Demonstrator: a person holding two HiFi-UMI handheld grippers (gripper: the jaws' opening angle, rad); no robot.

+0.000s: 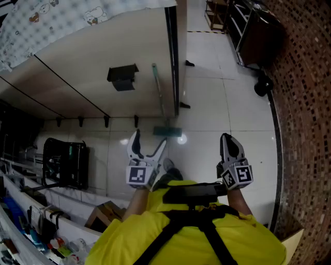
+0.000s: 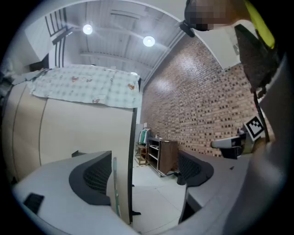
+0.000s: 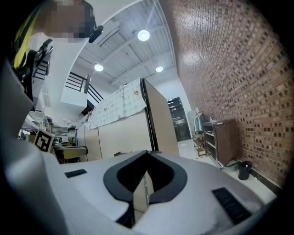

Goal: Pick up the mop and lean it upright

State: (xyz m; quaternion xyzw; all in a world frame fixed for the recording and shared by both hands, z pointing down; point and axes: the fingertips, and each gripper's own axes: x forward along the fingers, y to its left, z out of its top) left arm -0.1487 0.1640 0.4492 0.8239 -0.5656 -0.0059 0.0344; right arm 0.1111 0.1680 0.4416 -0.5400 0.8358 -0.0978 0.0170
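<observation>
The mop stands upright against the beige partition [image 1: 103,77]. Its pale green handle [image 1: 158,90] runs up the panel and its teal head [image 1: 167,132] rests on the white floor. My left gripper [image 1: 150,138] is open and empty, just short of the mop head. In the left gripper view [image 2: 144,174] the handle [image 2: 115,183] shows far off beside the left pad, untouched. My right gripper [image 1: 227,138] is shut and empty, out to the right of the mop. Its tips [image 3: 148,153] meet, and the handle [image 3: 146,193] shows through the gap beneath them.
A black box [image 1: 122,77] is fixed to the partition, and a patterned cloth [image 1: 67,15] hangs over its top. A brick wall [image 1: 305,103] curves along the right, with a dark cabinet [image 1: 256,31] and a black bin [image 1: 264,85]. A black crate [image 1: 64,163] and a cardboard box [image 1: 106,215] stand at left.
</observation>
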